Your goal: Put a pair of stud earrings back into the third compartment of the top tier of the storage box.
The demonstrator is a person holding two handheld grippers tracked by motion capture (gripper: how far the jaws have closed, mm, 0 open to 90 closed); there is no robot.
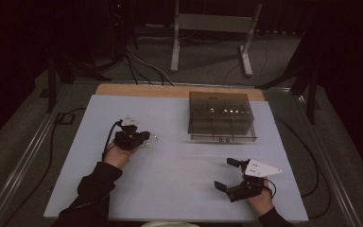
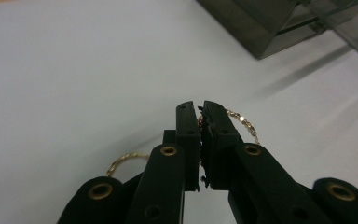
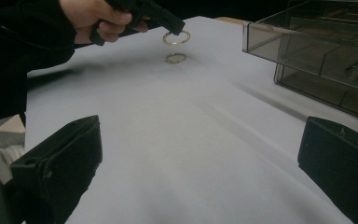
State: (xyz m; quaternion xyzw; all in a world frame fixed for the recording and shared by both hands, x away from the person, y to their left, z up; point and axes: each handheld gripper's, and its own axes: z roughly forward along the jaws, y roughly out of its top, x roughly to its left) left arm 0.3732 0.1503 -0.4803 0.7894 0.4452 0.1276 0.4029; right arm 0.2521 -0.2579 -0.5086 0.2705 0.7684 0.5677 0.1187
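My left gripper (image 1: pixel 145 137) is shut on a thin gold bracelet (image 2: pixel 245 122), whose chain loops out on both sides of the closed jaws (image 2: pixel 198 106). In the right gripper view the bracelet (image 3: pixel 176 37) hangs as a ring from the left gripper (image 3: pixel 175 24), just above the white table. A second ring shape (image 3: pixel 175 58) lies under it; I cannot tell whether it is a shadow or another bracelet. My right gripper (image 1: pixel 225 173) is wide open near the front right of the table, nothing between its jaws (image 3: pixel 200 158).
A smoky clear compartment box (image 1: pixel 222 116) stands at the back right of the white table sheet (image 1: pixel 179 179), with small items inside. It also appears close by (image 3: pixel 317 51) and at a corner (image 2: pixel 279 23). Cables and a metal stand lie on the floor beyond.
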